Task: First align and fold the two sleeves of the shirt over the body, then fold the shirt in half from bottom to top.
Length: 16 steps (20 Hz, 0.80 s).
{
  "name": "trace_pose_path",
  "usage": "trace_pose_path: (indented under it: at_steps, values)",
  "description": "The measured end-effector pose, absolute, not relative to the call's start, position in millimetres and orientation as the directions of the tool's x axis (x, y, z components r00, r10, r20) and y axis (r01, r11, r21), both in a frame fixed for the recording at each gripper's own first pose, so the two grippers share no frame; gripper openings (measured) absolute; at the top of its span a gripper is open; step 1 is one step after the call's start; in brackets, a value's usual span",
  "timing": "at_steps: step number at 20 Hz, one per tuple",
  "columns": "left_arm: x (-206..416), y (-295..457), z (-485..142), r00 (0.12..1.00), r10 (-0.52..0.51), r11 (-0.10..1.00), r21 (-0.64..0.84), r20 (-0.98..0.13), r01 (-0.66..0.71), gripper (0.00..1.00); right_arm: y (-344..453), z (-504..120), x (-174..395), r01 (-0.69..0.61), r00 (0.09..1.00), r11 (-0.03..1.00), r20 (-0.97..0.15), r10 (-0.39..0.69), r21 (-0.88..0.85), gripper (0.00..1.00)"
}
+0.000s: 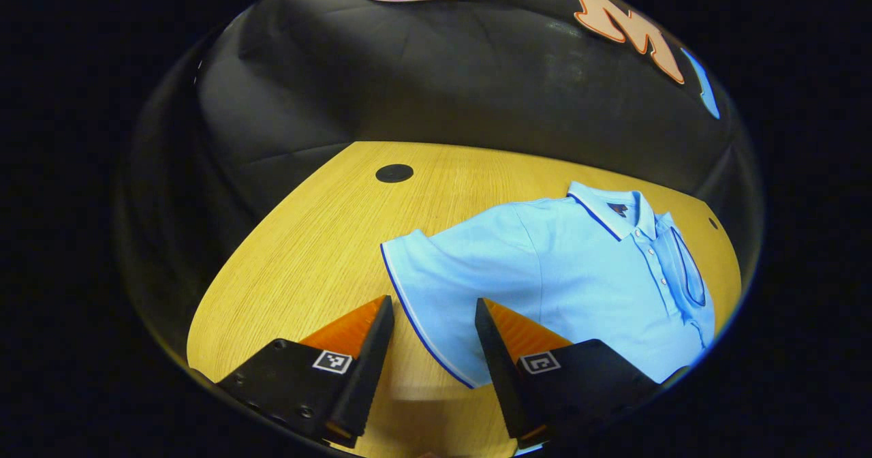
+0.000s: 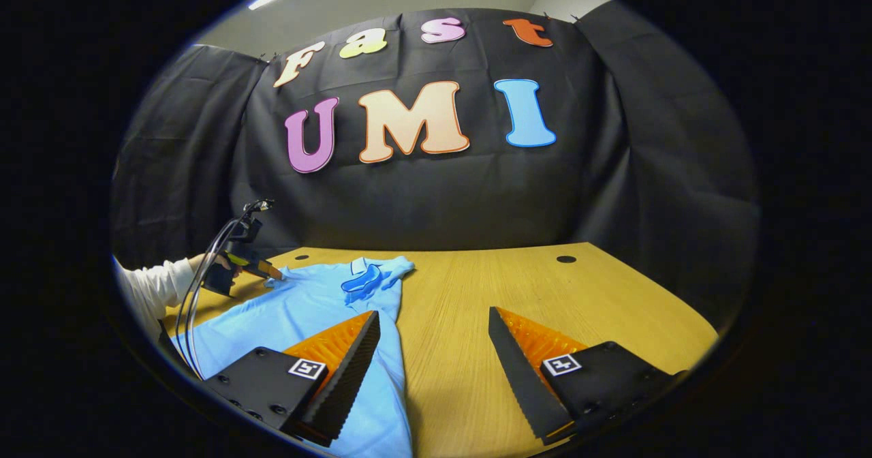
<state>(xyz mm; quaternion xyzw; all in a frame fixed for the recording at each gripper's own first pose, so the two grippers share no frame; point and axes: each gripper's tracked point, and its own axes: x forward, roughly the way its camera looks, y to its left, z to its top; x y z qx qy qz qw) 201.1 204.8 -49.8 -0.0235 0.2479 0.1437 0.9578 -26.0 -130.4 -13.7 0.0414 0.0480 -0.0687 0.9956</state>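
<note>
A light blue polo shirt (image 1: 579,267) lies flat on the wooden table (image 1: 320,240), collar toward the far side. Its near sleeve (image 1: 422,267) spreads out to the side, dark-trimmed hem facing my left gripper (image 1: 434,302). That gripper is open and hovers low, with the hem between its fingers' line. The other sleeve (image 1: 684,267) lies folded over the chest. In the right gripper view the shirt (image 2: 300,308) is at the left, the folded sleeve (image 2: 361,281) on top. My right gripper (image 2: 433,313) is open beside the shirt's edge, above bare table (image 2: 545,287).
A hand in a white sleeve (image 2: 150,287) holds the left gripper (image 2: 248,267) and its cable at the shirt's far side. Round black grommets (image 1: 394,172) (image 2: 565,259) sit in the tabletop. Black cloth walls the booth behind the table.
</note>
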Motion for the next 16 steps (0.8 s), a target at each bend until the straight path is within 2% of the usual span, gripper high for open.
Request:
trace_pose_path:
  at_steps: [3,6,7,9,10,13,16]
  values:
    - [200.2,206.2,-49.2,0.836,0.260,0.959,0.028,-0.484,-0.282,0.72,-138.1,-10.5,-29.6,0.156,0.985,0.985,-0.088,-0.149,0.075,0.99]
    - [200.8,200.8,-46.5,0.842,0.222,0.970,0.021,-0.491,-0.244,0.53,-137.6,-9.8,-31.1,0.157,0.985,0.984,-0.087,-0.149,0.086,0.99]
    - [201.6,196.6,-47.3,0.843,0.217,0.971,0.018,-0.493,-0.240,0.35,-136.7,-9.7,-31.4,0.155,0.985,0.984,-0.089,-0.147,0.090,0.98]
    - [202.6,193.2,-48.1,0.841,0.213,0.973,0.027,-0.497,-0.230,0.21,-135.5,-9.6,-32.8,0.152,0.986,0.985,-0.090,-0.144,0.086,0.98]
    - [205.0,190.6,-45.7,0.849,0.200,0.975,0.015,-0.489,-0.220,0.20,-134.3,-10.2,-31.9,0.150,0.986,0.985,-0.088,-0.143,0.080,0.98]
    - [209.6,188.1,-41.9,0.874,0.181,0.975,-0.033,-0.452,-0.219,0.00,-132.2,-11.5,-30.2,0.146,0.986,0.987,-0.092,-0.139,0.071,0.98]
    - [209.8,180.8,-38.4,0.884,0.158,0.977,-0.059,-0.441,-0.204,0.00,-128.7,-18.1,-27.9,0.141,0.985,0.988,-0.109,-0.133,0.068,0.98]
